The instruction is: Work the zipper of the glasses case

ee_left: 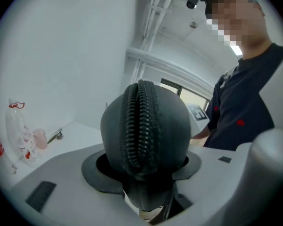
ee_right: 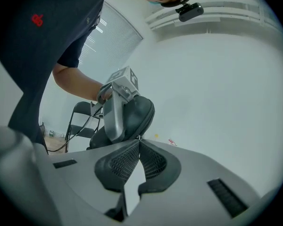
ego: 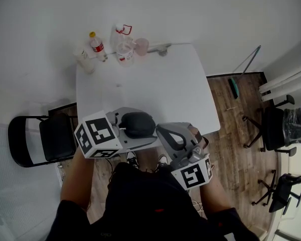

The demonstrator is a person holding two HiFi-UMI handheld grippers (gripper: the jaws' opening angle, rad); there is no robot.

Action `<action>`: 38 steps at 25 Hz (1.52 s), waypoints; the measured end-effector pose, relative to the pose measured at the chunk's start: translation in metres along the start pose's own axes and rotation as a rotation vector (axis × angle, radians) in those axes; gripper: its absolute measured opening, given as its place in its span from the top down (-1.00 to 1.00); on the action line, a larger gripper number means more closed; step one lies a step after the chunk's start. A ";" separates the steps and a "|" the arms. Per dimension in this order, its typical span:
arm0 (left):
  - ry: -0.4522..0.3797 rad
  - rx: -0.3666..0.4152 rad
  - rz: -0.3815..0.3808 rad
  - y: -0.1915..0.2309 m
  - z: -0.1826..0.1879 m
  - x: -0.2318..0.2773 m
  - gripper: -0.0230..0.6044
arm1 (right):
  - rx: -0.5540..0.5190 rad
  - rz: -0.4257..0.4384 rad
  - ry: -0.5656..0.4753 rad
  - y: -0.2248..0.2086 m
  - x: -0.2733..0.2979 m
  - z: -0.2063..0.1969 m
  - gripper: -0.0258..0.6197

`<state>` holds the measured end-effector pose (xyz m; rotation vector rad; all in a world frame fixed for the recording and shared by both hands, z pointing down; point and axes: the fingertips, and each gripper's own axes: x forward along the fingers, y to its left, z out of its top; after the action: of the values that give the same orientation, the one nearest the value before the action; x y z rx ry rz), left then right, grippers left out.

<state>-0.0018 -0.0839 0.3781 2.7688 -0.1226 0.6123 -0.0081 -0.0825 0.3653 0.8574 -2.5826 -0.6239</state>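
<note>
**A:** Item one, case (ee_left: pixel 146 126). Where is it sitting?

**B:** Between the left gripper (ee_left: pixel 144 167) jaws, held up off the bench (ego: pixel 155 79). The jaws are clamping its two sides. The zipper (ee_left: pixel 140 121) is running up the middle between them, facing back along the jaws.

**A:** Item two, right gripper (ee_right: pixel 139 142)?

**B:** Jaws are pressing together, with their tips seemingly touching the case's edge just ahead. Something small and bright is showing at the tips, likely the pull (ee_right: pixel 139 136). Whether it is pinched, I cannot tell.

**A:** Step in hand?

**B:** By my reading, taking the pull and drawing it along the teeth.

**A:** Handling notes?

**B:**
- **Left:** it should be clamping firmly, with pads clear of the teeth so the slider is not snagging.
- **Right:** it should be pulling along the seam's curve, never away from it, and slowing round the end.
- **Risk:** the shell is looking soft, so a sideways tug is likely buckling it.
- **If the tips are missing the pull:** opening slightly and re-pinching is better than dragging.
</note>
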 end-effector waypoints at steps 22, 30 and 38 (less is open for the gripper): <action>0.398 0.309 0.186 0.016 -0.067 0.020 0.11 | -0.068 0.033 0.047 0.008 -0.002 -0.004 0.87; 0.400 0.723 0.376 0.036 -0.060 0.010 0.11 | 0.175 0.237 0.041 0.022 0.001 -0.001 0.87; 0.266 0.636 0.254 0.024 -0.057 0.011 0.11 | 0.412 0.307 -0.020 0.018 0.000 0.013 0.87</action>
<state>-0.0179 -0.0894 0.4387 3.2549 -0.2614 1.2686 -0.0228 -0.0657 0.3632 0.5443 -2.8269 -0.0109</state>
